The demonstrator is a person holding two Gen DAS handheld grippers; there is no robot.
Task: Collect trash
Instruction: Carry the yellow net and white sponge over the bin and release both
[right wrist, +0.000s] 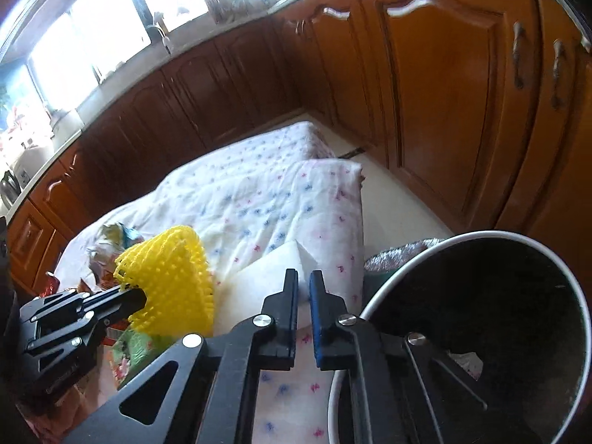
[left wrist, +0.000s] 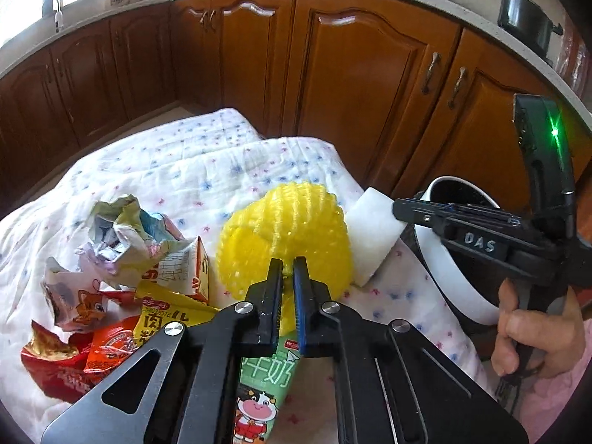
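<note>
Left wrist view shows the left gripper (left wrist: pixel 288 264) pinching the near edge of a yellow foam fruit net (left wrist: pixel 285 236), its jaws pressed together on the mesh. Just beside the net, to its right, lies a white foam block (left wrist: pixel 373 233), and the right gripper (left wrist: pixel 397 209) reaches in from the right with its tips at the block's far corner; a hand (left wrist: pixel 536 333) grips its handle. In the right wrist view the right gripper (right wrist: pixel 304 277) has its jaws nearly together with the white foam block (right wrist: pixel 259 281) at their tips, though whether the pads actually press on it cannot be told. All of this rests on a white flowered quilt (left wrist: pixel 177 162) spread over the floor. To the left of the net sits a heap of other trash: crumpled paper (left wrist: pixel 125 233), a small carton (left wrist: pixel 188 270), a yellow snack packet (left wrist: pixel 166 318) and a red wrapper (left wrist: pixel 63 362). A green milk carton (left wrist: pixel 262 388) lies under the left gripper, partly hidden by it. At the quilt's right edge stands a white-rimmed bin (right wrist: pixel 481 314) with a dark inside, close behind the right gripper. Brown wooden cabinets (left wrist: pixel 351 66) ring the scene, with a dark pot (left wrist: pixel 525 18) on the counter above.
</note>
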